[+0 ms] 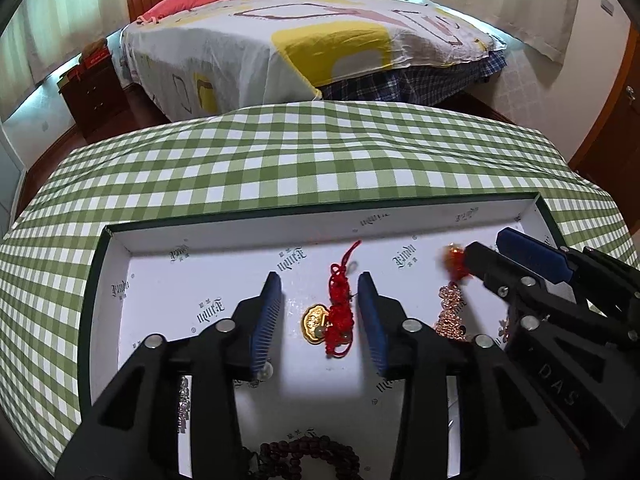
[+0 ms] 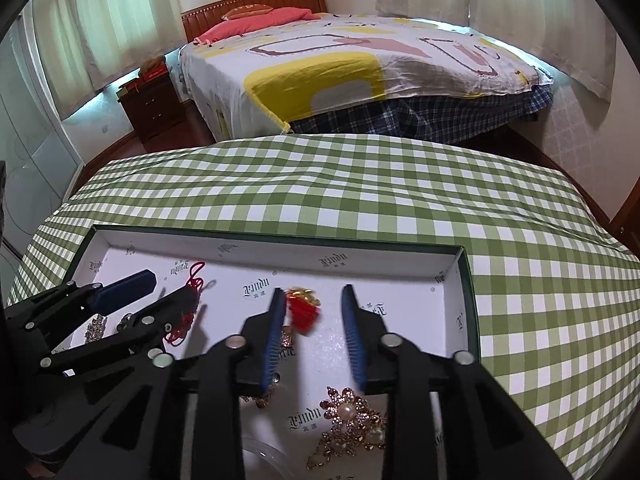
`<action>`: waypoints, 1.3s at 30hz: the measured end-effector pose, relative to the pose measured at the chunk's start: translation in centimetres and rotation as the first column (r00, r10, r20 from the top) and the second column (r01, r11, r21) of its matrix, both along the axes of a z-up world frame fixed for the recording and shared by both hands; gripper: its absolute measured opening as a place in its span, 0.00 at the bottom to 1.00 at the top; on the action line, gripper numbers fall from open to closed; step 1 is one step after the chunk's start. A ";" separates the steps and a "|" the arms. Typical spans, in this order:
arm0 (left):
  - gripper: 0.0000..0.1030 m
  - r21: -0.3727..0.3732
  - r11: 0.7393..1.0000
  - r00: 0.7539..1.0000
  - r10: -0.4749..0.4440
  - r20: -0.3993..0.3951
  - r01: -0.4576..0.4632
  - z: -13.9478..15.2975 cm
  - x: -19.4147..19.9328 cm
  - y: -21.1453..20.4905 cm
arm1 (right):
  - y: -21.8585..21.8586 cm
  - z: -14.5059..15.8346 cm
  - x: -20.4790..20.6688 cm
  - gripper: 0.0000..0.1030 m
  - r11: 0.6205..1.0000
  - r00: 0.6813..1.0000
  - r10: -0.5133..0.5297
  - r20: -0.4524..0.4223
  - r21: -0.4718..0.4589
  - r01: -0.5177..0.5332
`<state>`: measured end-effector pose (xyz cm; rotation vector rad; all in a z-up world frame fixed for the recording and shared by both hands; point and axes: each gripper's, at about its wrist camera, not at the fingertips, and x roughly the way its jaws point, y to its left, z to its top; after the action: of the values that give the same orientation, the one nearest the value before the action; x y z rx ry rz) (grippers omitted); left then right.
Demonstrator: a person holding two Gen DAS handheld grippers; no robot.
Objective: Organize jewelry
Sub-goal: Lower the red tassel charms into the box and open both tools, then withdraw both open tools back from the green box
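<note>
Red knotted cord charm (soft, light, gold tag slippery) lies mid-frame between my left gripper's spread jaws; I'd pinch the knot.

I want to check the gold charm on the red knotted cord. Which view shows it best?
The left wrist view: the red knotted cord with gold charm lies whole and sharp on the box's floor between the open left gripper's fingers. In the right wrist view the left gripper mostly hides it; only cord shows.

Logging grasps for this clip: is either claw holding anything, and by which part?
Nothing is held. The left claw straddles the red knotted charm untouched; the right claw is open around a blurred red ornament.
</note>
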<state>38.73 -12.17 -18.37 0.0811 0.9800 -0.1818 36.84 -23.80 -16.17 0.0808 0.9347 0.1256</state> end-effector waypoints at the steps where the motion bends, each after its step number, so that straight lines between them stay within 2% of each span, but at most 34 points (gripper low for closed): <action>1: 0.42 0.006 1.000 1.000 0.000 0.004 0.000 0.0 -0.1 -0.1 | 0.0 0.0 -0.1 0.35 1.000 1.000 -0.003 0.003 -0.004 0.003; 6: 0.55 -0.004 1.000 1.000 0.022 0.021 -0.022 0.4 -0.5 0.7 | -0.6 0.4 -0.7 0.49 1.000 0.999 -0.028 0.026 -0.009 0.028; 10: 0.60 -0.027 0.999 0.999 0.042 0.027 -0.041 0.9 -1.1 1.5 | -0.7 1.2 -1.6 0.59 0.999 0.998 -0.042 0.055 -0.007 0.043; 14: 0.68 -0.030 0.998 0.998 0.055 0.037 -0.054 1.5 -2.0 2.2 | -0.9 1.7 -2.5 0.70 0.998 0.996 -0.056 0.069 -0.007 0.056; 17: 0.74 -0.018 0.998 0.996 0.061 0.067 -0.060 2.3 -3.4 2.8 | -1.1 2.2 -3.7 0.71 0.997 0.994 -0.071 0.083 -0.002 0.072; 21: 0.76 -0.023 0.997 0.992 0.078 0.098 -0.076 3.2 -6.3 3.9 | -1.4 3.0 -6.1 0.72 0.995 0.990 -0.095 0.105 0.005 0.095; 30: 0.87 -0.023 0.992 0.972 0.125 0.201 -0.123 5.8 -14.7 6.7 | -0.2 4.5 -13.4 0.74 0.995 0.983 -0.099 0.157 -0.011 0.102; 39: 0.88 -0.039 0.988 0.948 0.152 0.281 -0.147 9.9 -21.6 8.7 | 0.9 8.5 -19.7 0.75 0.995 0.966 -0.097 0.241 -0.010 0.103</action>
<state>17.17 -3.49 -8.48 0.0155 0.6943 -0.0371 17.14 -22.86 -7.67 0.0893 0.6880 0.0298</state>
